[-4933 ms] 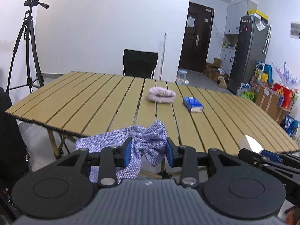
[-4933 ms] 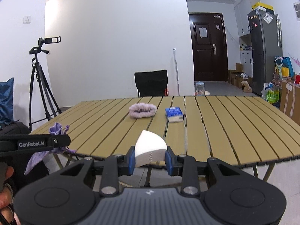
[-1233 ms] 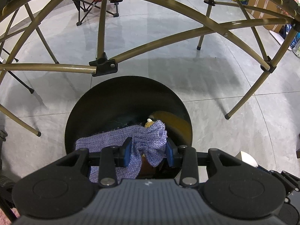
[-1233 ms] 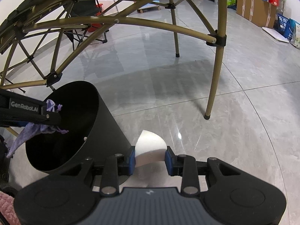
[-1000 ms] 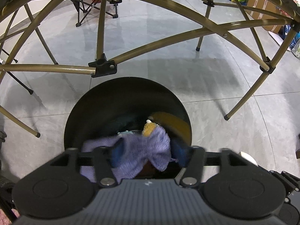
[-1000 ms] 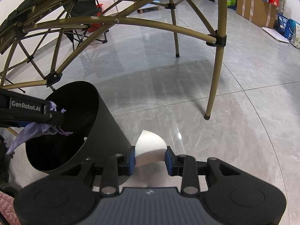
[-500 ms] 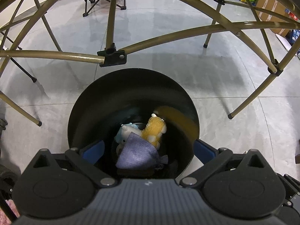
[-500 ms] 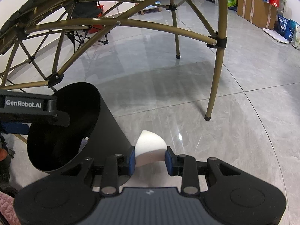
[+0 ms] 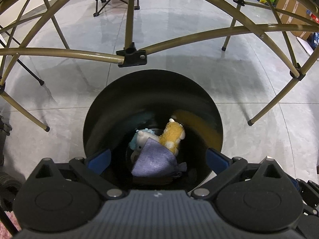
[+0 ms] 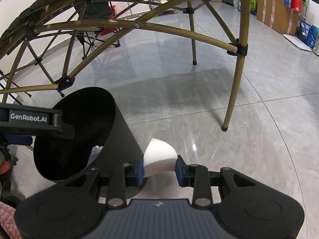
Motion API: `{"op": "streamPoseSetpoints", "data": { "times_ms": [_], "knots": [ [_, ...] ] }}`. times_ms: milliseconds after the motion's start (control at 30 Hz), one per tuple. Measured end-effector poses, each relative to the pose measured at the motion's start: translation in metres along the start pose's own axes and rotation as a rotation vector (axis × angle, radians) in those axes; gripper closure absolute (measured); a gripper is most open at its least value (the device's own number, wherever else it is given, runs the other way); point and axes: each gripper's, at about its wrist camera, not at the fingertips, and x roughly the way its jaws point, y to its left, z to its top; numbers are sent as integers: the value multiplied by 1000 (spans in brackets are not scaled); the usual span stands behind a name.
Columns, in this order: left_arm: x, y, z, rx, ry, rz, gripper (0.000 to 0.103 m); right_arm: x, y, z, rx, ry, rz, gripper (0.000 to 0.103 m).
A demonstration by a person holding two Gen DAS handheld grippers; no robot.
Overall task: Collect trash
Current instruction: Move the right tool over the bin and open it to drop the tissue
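Observation:
A black round bin (image 9: 151, 91) stands on the grey floor below my left gripper (image 9: 157, 160), which hangs open over its mouth with nothing between its blue pads. At the bin's bottom lies the purple cloth (image 9: 153, 163), on top of a yellow plush toy (image 9: 172, 137) and a blue-white plush toy (image 9: 140, 139). In the right wrist view the same bin (image 10: 119, 131) is at the left, with the left gripper's finger (image 10: 30, 119) across its rim. My right gripper (image 10: 160, 168) is shut on a white sponge wedge (image 10: 159, 158), just right of the bin.
Gold folding-table legs and braces (image 9: 127, 55) arch close over the bin; one leg (image 10: 235, 91) stands on the floor to the right. A folding chair (image 10: 95, 20) is farther back and cardboard boxes (image 10: 279, 8) line the far right. Something pink and fuzzy (image 10: 8, 219) shows at the lower left.
My left gripper opened wide and let go of the purple cloth, which dropped to the bottom of the bin. The right gripper stayed put with the sponge.

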Motion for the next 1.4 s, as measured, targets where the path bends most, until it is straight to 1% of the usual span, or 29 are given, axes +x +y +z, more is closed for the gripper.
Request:
{"op": "streamPoseSetpoints", "data": {
  "times_ms": [400, 933, 1400],
  "knots": [
    [-9, 34, -5, -44, -20, 19, 0, -6, 31, 7, -55, -22, 25, 72],
    [-19, 97, -16, -129, -33, 39, 0, -6, 93, 20, -154, -50, 68, 72],
    [-14, 142, -32, -181, -18, 61, 0, 10, 140, 19, -223, -25, 90, 72]
  ]
}}
